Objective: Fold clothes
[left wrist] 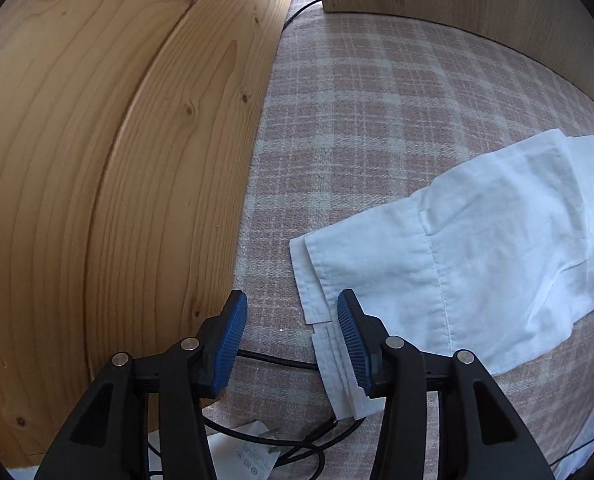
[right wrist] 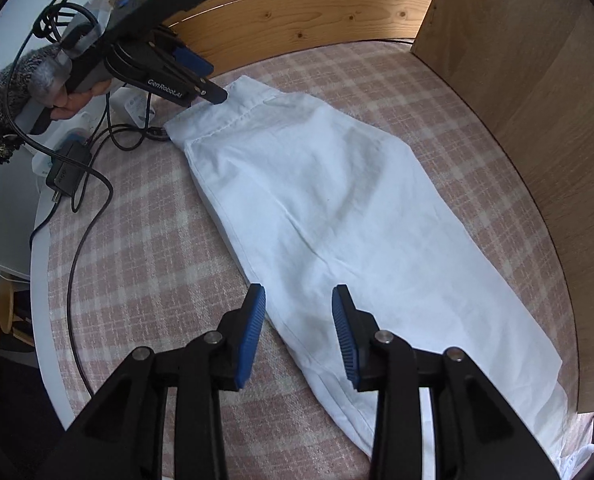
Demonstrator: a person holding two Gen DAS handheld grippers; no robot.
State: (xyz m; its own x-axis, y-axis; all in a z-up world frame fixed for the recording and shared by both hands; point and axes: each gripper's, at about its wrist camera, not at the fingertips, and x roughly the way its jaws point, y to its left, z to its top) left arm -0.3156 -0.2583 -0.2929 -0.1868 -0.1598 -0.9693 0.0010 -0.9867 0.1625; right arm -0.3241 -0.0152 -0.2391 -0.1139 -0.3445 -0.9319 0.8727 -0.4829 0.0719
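The white garment point(right wrist: 329, 216) lies flat on the checked desk point(right wrist: 137, 264), running from 11 o'clock to 5 o'clock in the right wrist view. The left gripper point(left wrist: 293, 344) has its fingers apart beside the cuff end; the right gripper point(right wrist: 299, 332) also stands apart, over the near edge. Pinch both layers at each end — then lift evenly to avoid creases.
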